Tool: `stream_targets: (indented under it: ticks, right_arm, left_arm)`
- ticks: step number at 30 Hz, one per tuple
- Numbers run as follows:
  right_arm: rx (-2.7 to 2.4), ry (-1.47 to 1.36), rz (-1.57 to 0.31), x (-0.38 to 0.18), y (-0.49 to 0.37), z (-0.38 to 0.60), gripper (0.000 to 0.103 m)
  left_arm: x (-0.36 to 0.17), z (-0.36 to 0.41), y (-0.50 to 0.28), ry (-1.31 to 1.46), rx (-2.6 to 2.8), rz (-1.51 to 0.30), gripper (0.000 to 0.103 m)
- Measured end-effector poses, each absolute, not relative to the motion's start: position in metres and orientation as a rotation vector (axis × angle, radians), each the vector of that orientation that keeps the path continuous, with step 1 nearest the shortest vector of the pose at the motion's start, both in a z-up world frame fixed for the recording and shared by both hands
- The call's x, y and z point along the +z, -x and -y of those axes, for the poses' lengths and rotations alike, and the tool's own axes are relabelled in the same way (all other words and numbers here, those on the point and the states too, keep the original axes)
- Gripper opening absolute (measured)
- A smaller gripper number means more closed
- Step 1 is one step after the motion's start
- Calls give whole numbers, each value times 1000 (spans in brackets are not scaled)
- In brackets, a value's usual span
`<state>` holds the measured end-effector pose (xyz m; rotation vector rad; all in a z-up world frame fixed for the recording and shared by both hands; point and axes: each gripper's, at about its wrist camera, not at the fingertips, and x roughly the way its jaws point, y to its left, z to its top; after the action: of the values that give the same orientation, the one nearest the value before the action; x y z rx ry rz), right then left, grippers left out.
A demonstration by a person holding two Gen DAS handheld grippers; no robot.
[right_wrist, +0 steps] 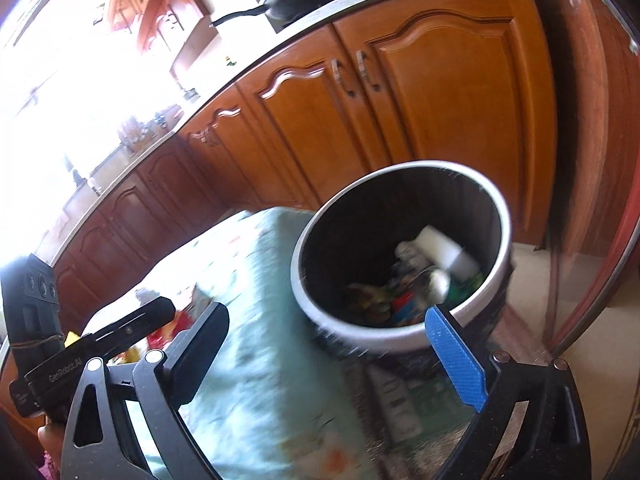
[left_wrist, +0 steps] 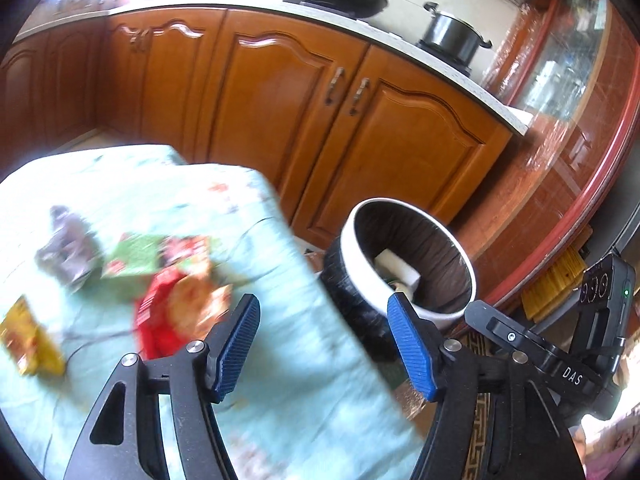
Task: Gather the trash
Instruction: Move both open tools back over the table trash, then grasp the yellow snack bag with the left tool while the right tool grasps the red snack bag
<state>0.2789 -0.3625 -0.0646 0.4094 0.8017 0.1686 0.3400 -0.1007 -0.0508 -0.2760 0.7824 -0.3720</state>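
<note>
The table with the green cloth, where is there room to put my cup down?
The tablecloth is bare along the edge nearest the trash bin, right of the red wrapper, and at the far end toward the cabinets. The left middle is crowded: green packet, grey wrapper, yellow packet.

- Glossy, varnished wood is being shown by the cabinet doors (left_wrist: pixel 280 92), with metal handles (left_wrist: pixel 335 85).
- A soft, matt cloth (left_wrist: pixel 280 360) is being seen draped over the table.
- Shiny crinkled foil is being shown by the red wrapper (left_wrist: pixel 168 316).
- Ribbed blue pads (left_wrist: pixel 412 344) are being carried on matt black plastic jaws.
- A smooth pale rim is being shown by the bin (right_wrist: pixel 400 256).
</note>
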Motion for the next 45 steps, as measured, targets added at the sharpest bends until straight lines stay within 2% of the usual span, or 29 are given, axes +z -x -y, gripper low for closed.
stream_targets:
  ticks: [11, 22, 45]
  right_arm:
    - [290, -411, -825, -73, -254, 292, 100]
    - [362, -455, -875, -83, -258, 241, 100]
    - [406, -482, -957, -98, -310, 198, 99]
  left_arm:
    - [-48, 19, -262, 297, -252, -744, 70]
    - [-48, -34, -226, 323, -151, -769, 71]
    - [-60, -74, -268, 378, -63, -830, 74]
